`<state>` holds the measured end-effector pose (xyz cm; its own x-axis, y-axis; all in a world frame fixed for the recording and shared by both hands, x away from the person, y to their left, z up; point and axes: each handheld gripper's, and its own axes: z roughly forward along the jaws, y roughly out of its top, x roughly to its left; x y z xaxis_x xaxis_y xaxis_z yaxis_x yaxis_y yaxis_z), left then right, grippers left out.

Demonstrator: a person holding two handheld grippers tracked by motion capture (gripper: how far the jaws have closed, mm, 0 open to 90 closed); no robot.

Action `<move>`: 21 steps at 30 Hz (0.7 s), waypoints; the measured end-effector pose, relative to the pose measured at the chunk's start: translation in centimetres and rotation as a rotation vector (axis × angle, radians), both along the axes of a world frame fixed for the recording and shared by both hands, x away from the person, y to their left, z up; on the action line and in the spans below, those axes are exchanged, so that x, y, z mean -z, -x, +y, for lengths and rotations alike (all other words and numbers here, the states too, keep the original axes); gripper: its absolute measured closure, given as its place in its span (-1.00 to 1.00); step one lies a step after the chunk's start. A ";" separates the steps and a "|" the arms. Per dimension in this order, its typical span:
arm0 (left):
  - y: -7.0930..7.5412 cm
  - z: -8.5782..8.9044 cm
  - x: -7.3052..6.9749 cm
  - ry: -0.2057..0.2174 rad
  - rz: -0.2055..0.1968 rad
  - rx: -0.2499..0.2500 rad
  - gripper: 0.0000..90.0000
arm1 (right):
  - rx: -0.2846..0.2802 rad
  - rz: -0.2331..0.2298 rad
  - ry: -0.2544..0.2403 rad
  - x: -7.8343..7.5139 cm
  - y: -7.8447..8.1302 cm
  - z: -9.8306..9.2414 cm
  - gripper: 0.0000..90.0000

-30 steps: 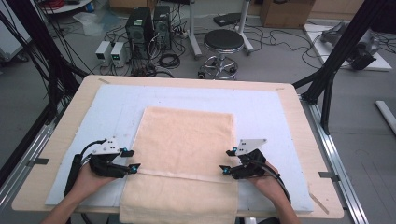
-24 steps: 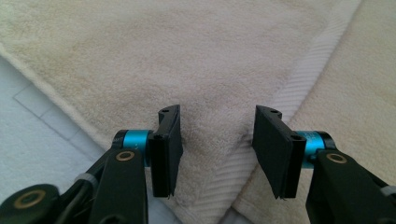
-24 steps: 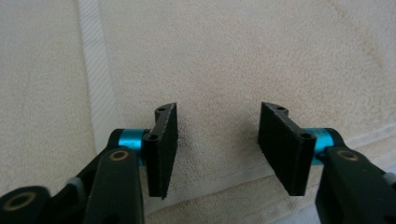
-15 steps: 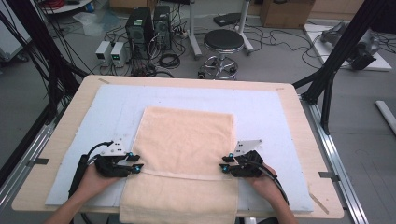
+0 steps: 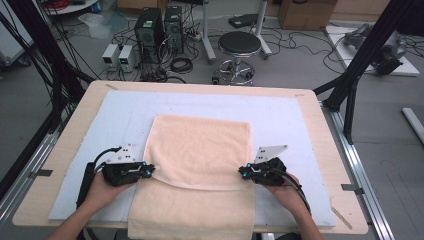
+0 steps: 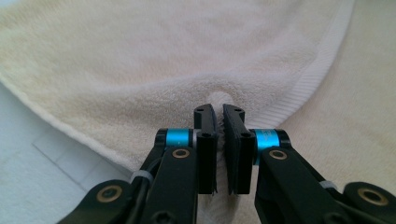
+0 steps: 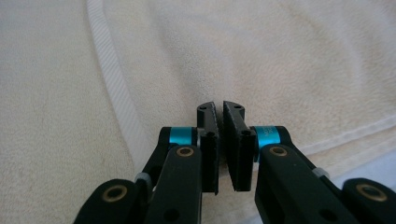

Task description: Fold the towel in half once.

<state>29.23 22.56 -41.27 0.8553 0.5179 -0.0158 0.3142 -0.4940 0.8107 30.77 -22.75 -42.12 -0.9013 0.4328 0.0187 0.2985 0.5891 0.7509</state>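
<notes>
Cream terry towel [image 5: 200, 150], unlabelled, in both tools.

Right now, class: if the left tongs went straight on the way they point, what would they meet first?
The left tongs, already pinching the towel at its edge, would plough into more of that towel. The right tongs lie further along, roughly opposite.
</notes>
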 end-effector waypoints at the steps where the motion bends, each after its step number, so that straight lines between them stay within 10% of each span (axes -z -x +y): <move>1: 0.1 0.1 -0.3 0.008 -0.007 -0.002 0.86 | 0.004 0.002 -0.003 -0.2 0.0 -0.1 0.90; 10: 3.6 0.2 -1.9 0.032 -0.046 0.040 0.86 | -0.013 -0.040 -0.044 -2.3 2.0 -1.0 0.89; 21: 10.1 0.8 -2.2 0.028 -0.019 0.109 0.77 | -0.100 -0.048 -0.072 -3.4 8.4 -1.8 0.69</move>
<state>19.13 23.34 -39.11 0.9067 0.4215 -0.0120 0.2442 -0.5016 0.8300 22.36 -24.52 -38.73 -0.9405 0.3399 0.0023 0.2038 0.5584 0.8041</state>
